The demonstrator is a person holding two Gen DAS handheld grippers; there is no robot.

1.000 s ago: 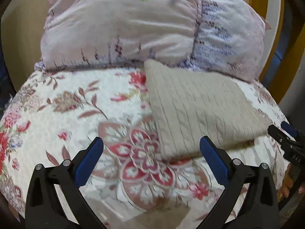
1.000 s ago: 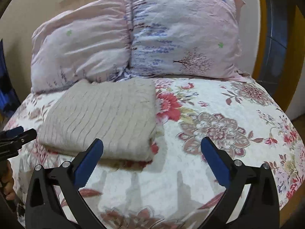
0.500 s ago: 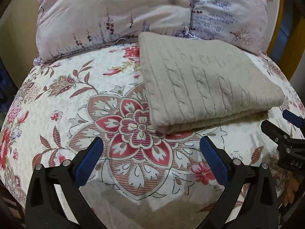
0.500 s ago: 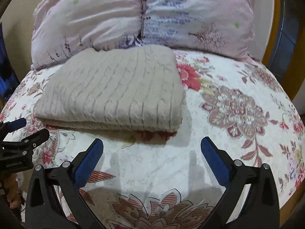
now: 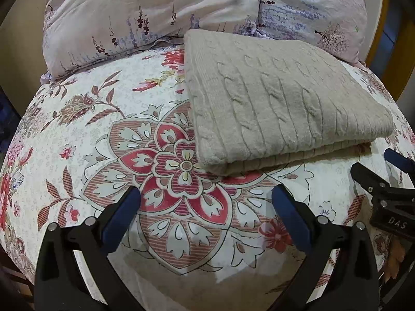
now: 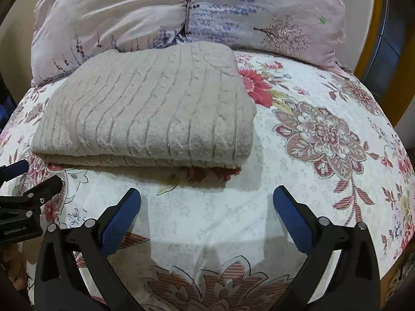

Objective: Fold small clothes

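A beige cable-knit garment [image 5: 275,98] lies folded into a thick rectangle on the floral bedspread [image 5: 103,134], its far edge against the pillows. My left gripper [image 5: 206,202] stands open just short of its near left corner, nothing between the blue pads. In the right wrist view the same garment [image 6: 150,108] fills the left centre, and my right gripper [image 6: 207,202] stands open a little in front of its near right edge, empty. Each gripper shows at the edge of the other's view: the right gripper [image 5: 389,176] and the left gripper [image 6: 23,181].
Two pale lilac printed pillows [image 5: 155,13] [image 6: 259,7] lean at the head of the bed behind the garment. A yellow wooden frame [image 6: 368,39] stands at the right. Bare bedspread [image 6: 324,134] spreads to the right of the garment.
Both grippers have moved forward and lower toward the garment, which now looks larger and nearer. Both stay open. The garment itself has not moved.
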